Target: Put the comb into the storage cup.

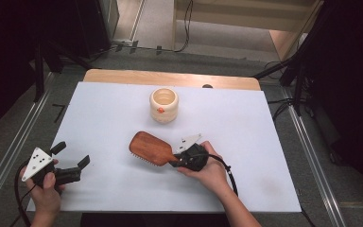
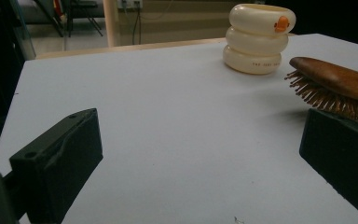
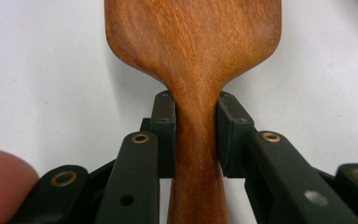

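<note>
A wooden paddle hairbrush hangs just above the white table, bristles down. My right gripper is shut on its handle; in the right gripper view both pads press the narrow handle from either side. The brush head also shows at the right of the left gripper view, with its bristles pointing down. My left gripper rests at the table's near left corner, open, with nothing between its jaws. A cream ribbed cup with an orange spot stands upright at the back centre, and the cup is far beyond the left jaws.
The white sheet covers a wooden tabletop whose far edge shows behind the cup. Dark stands and cables flank the table on the floor. Bare white surface lies between the two grippers.
</note>
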### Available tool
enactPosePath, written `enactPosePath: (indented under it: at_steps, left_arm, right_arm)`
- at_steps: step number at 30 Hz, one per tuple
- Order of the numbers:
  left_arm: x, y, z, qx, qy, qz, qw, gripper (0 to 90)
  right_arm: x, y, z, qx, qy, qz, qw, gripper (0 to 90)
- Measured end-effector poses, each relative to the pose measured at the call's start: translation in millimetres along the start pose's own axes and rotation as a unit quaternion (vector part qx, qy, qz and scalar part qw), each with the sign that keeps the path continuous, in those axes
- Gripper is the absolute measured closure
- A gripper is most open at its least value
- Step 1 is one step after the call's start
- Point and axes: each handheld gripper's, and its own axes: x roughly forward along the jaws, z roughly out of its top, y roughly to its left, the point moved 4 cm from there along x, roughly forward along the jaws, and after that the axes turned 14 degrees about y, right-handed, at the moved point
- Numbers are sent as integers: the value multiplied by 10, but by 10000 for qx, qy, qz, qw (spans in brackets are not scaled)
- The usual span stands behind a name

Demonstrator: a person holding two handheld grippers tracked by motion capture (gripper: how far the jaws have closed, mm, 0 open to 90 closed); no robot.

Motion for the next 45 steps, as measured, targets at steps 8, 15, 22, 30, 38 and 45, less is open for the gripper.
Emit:
enactPosePath:
  at_steps: [8,15,22,30,38,45]
  left_arm:
    - [0,0,0,-2,5,16,10000,0]
    - [11,-2,7,4,46,-16,10000,0]
    - [20,-44,19,185,147,66,9997,0]
    - [10,-91,70,324,158,108,9993,0]
    - [-45,-272,214,452,-19,-127,9989,0]
    - [-64,-514,352,640,-89,-291,9975,0]
  right_arm:
    - [-94,-17,-27,137,-349,-45,9993,697]
    - [-181,-24,-54,206,-614,-138,9978,697]
    - [-249,-27,-78,286,-847,-184,9958,696]
    - [-306,-17,-125,374,-1205,-257,9917,697]
    - [-388,-1,-168,439,-1486,-352,9873,696]
    - [-444,27,-174,447,-1676,-417,9840,696]
